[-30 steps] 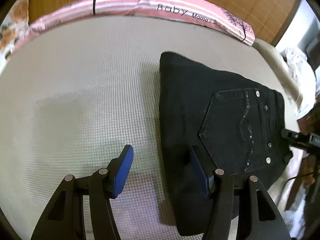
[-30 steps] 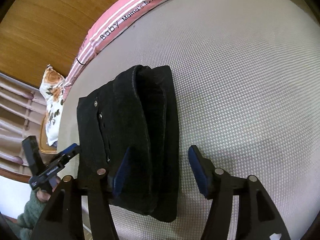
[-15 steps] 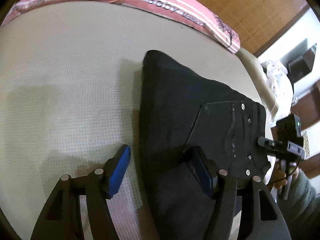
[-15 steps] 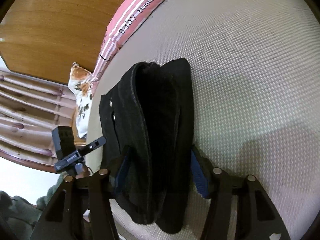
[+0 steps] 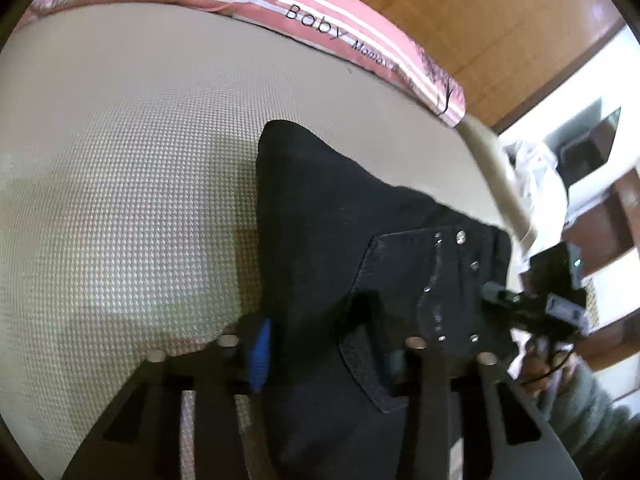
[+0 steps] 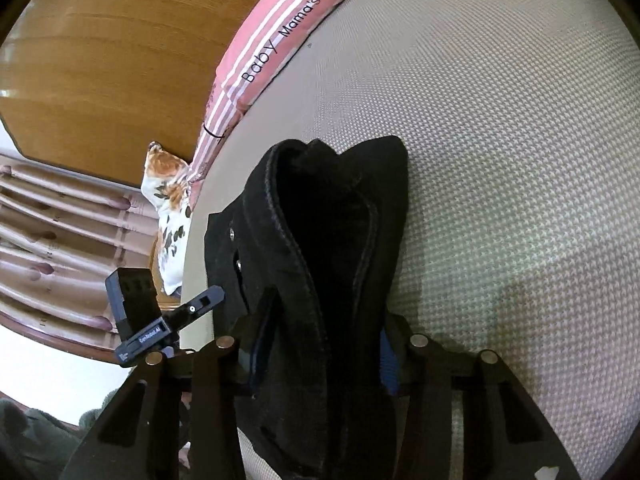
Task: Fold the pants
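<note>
1. A pair of black denim pants (image 5: 344,240), folded into a thick bundle, is seen lying on a beige waffle-textured mattress (image 5: 132,184), toward its right edge in the left wrist view.
2. A back pocket with small metal studs (image 5: 436,280) is turned upward on the near right part of the bundle.
3. The left claw (image 5: 324,348) is set astride the near left edge of the pants; its jaws are closing, with the blue pad (image 5: 259,354) touching the fabric and the other pad hidden against the pocket.
4. The right claw (image 6: 324,356) is placed over the stacked folded edges (image 6: 332,216) at the opposite side; its jaws are closing, and both pads are pressed into the denim.
5. A pink striped cushion printed with "Baby" (image 5: 320,28) is laid along the far edge of the mattress, against a wooden headboard (image 5: 500,28).
6. A floral pillow (image 6: 168,216) is seen beyond the far left corner in the right wrist view.
</note>
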A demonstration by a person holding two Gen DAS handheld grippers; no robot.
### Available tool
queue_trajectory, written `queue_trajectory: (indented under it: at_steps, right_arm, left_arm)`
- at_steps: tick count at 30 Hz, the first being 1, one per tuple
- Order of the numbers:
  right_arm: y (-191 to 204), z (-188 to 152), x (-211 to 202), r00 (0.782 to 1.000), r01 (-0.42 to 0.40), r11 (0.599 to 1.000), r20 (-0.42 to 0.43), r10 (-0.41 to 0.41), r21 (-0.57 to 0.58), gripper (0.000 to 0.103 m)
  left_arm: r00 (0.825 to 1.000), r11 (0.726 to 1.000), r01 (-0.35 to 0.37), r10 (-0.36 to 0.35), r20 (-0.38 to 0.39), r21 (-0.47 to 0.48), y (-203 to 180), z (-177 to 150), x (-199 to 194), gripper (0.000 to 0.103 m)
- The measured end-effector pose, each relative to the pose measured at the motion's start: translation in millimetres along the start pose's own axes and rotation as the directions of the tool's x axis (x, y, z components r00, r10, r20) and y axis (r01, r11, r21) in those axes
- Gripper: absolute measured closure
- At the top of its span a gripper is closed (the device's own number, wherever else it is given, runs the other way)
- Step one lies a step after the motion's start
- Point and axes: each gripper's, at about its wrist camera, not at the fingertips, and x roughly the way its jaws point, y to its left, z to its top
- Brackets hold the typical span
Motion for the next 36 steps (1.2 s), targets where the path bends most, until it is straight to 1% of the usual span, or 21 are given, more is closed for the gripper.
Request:
queue_trajectory:
  at_steps: [1, 2, 3, 4, 7, 8, 11, 14, 18, 21, 24, 28, 31, 36]
  right_arm:
    - [0, 1, 1, 1.0, 0.004, 1.0, 0.003, -0.004, 0.007, 0.064]
    - [2, 0, 2, 1.0, 0.003, 1.0, 0.01, -0.004, 0.015, 0.068]
    - [5, -1, 0, 1.0, 0.006, 1.0, 0.02, -0.007, 0.016, 0.072]
    - [9, -2, -1, 0.999, 0.014, 1.0, 0.029, -0.014, 0.011, 0.074]
    - [22, -3, -6, 0.999, 0.011, 1.0, 0.051, -0.012, 0.015, 0.082]
    - [30, -3, -8, 0.998, 0.005, 1.0, 0.056, -0.006, 0.014, 0.082]
    - [49, 0, -5, 0.998, 0.024, 1.0, 0.053, -0.023, -0.01, 0.083]
    - [63, 5, 5, 0.999, 0.017, 1.0, 0.039, -0.016, -0.019, 0.083]
    - [90, 23, 40, 1.0, -0.014, 0.999, 0.007, 0.014, -0.043, 0.083]
    - [111, 39, 71, 0.999, -0.038, 0.997, -0.016, 0.037, -0.061, 0.083]
    - [131, 58, 103, 0.998, -0.055, 0.996, -0.037, 0.052, -0.076, 0.083]
    - [152, 80, 137, 0.997, -0.056, 0.994, -0.059, 0.051, -0.09, 0.083]
    - [163, 95, 159, 0.996, -0.052, 0.995, -0.071, 0.046, -0.086, 0.083]
    - [179, 119, 182, 0.997, -0.033, 0.993, -0.072, 0.025, -0.11, 0.083]
  left_arm:
    - [1.0, 1.0, -0.009, 0.009, 0.003, 0.0, -1, 0, 0, 0.068]
    - [1.0, 1.0, -0.019, 0.019, 0.008, 0.005, -3, -1, -1, 0.069]
    - [0.999, 0.999, -0.033, 0.033, 0.015, 0.011, -6, -1, -3, 0.073]
    - [0.999, 0.999, -0.044, 0.044, 0.023, 0.014, -9, -1, -4, 0.076]
    - [0.998, 0.999, -0.046, 0.045, 0.039, 0.017, -14, 1, -12, 0.081]
    - [0.998, 0.999, -0.049, 0.048, 0.044, 0.023, -16, 2, -14, 0.082]
    - [0.997, 0.998, -0.066, 0.064, 0.053, 0.024, -17, 3, -22, 0.082]
    - [0.993, 0.996, -0.091, 0.089, 0.076, 0.011, -7, 8, -36, 0.082]
    - [0.985, 0.991, -0.135, 0.136, 0.109, -0.018, 17, 19, -61, 0.082]
    - [0.97, 0.98, -0.2, 0.2, 0.136, -0.02, 36, 36, -78, 0.082]
    - [0.955, 0.968, -0.249, 0.248, 0.161, -0.019, 54, 54, -90, 0.082]
    - [0.945, 0.96, -0.278, 0.28, 0.169, -0.036, 78, 79, -100, 0.082]
    - [0.936, 0.952, -0.305, 0.304, 0.175, -0.027, 91, 97, -101, 0.082]
    - [0.927, 0.945, -0.326, 0.326, 0.188, -0.031, 110, 124, -100, 0.082]
